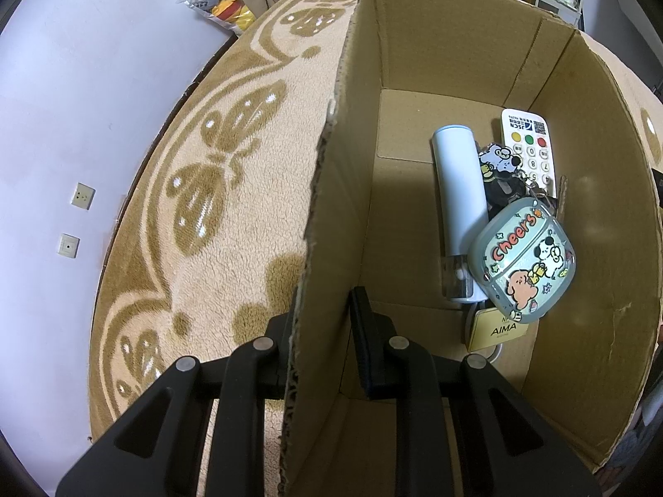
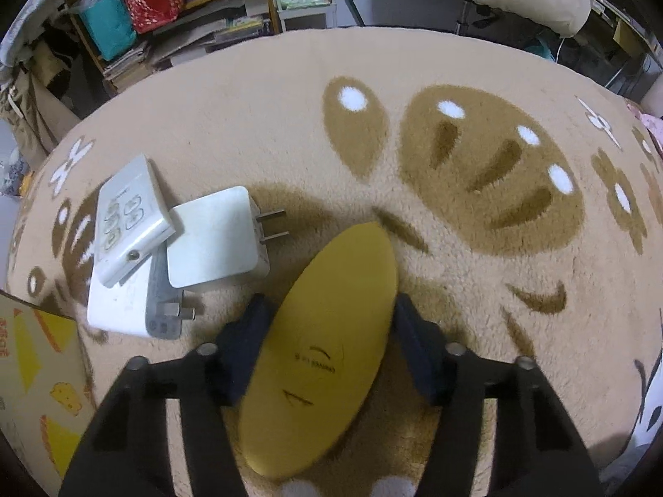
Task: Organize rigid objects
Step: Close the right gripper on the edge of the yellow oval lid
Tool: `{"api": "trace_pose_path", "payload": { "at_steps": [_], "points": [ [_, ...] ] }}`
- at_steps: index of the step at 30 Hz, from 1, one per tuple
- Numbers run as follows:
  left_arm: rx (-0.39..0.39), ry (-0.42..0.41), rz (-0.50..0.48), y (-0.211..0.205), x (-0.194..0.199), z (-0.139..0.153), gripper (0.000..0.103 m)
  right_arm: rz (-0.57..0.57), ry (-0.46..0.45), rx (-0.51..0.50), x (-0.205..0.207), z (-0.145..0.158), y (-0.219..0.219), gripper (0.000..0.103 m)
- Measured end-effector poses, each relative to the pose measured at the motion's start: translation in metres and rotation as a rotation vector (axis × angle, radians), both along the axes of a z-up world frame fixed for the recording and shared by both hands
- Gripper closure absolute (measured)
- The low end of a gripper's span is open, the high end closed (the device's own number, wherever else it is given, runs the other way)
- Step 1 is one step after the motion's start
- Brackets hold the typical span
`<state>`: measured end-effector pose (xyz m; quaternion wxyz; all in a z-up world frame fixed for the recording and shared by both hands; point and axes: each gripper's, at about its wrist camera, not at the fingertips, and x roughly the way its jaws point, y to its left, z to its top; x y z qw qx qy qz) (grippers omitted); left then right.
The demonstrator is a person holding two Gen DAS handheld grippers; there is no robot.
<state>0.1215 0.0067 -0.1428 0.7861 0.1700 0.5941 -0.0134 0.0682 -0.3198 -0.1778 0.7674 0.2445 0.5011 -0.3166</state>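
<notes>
Straddling the yellow oval case [image 2: 327, 339], the right gripper [image 2: 331, 348] has one finger along each long side. The left pad looks to touch the case; on the right a sliver of gap may remain, so I cannot tell whether the hold is firm or the jaws are only closing. The case lies on the plush blanket [image 2: 476, 273], tip pointing away, well clear of the charger pile.

Risks, as I judge them:
- The case is smooth and tapered; a squeeze on its curved flanks could squirt it forward or let it pivot when lifted.
- Deep pile could snag a fingertip.
- The white plug adapter [image 2: 215, 240] sits just left of the case; a leftward swing might clip its prongs or the stacked white remote [image 2: 128, 223].

The left gripper [image 1: 323, 331] is set over the cardboard box [image 1: 580, 248] wall, one finger outside, one inside, apparently pinching it. If that hold slackens, the box could shift during a drop.

Inside the box: white tube [image 1: 458, 207], keypad remote [image 1: 528, 145], "Cheers" pouch [image 1: 524, 261], AIMA tag [image 1: 497, 327], all crowded to the right wall, leaving the left floor free.

Hard to read:
- The case's near end is blurred.
- The print on it is illegible.
- A grey charger under the remote is mostly hidden.
- The keys behind the pouch are tangled and indistinct.
</notes>
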Motion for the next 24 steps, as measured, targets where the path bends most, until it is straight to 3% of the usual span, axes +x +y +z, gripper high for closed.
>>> {"api": "trace_pose_path", "payload": {
  "at_steps": [2,4,6,11,18,24],
  "points": [
    [0.001,0.0,0.0,0.0,0.0,0.0,0.083,0.001,-0.02,0.021,-0.004,0.002,-0.002,0.046],
    [0.004,0.0,-0.001,0.0,0.0,0.0,0.083,-0.014,-0.055,0.035,-0.009,0.008,-0.006,0.067],
    [0.005,0.0,0.0,0.0,0.0,0.0,0.083,-0.014,-0.076,0.055,-0.009,0.012,-0.013,0.075],
    [0.007,-0.001,-0.002,-0.001,0.0,0.0,0.083,-0.032,-0.11,0.113,-0.012,0.01,-0.02,0.078],
    [0.009,-0.001,-0.002,-0.001,0.0,0.0,0.083,-0.01,-0.176,0.148,-0.017,0.023,-0.019,0.092],
    [0.005,0.0,-0.001,0.0,0.0,0.0,0.083,0.083,-0.21,0.097,-0.011,0.041,0.006,0.097]
  ]
}}
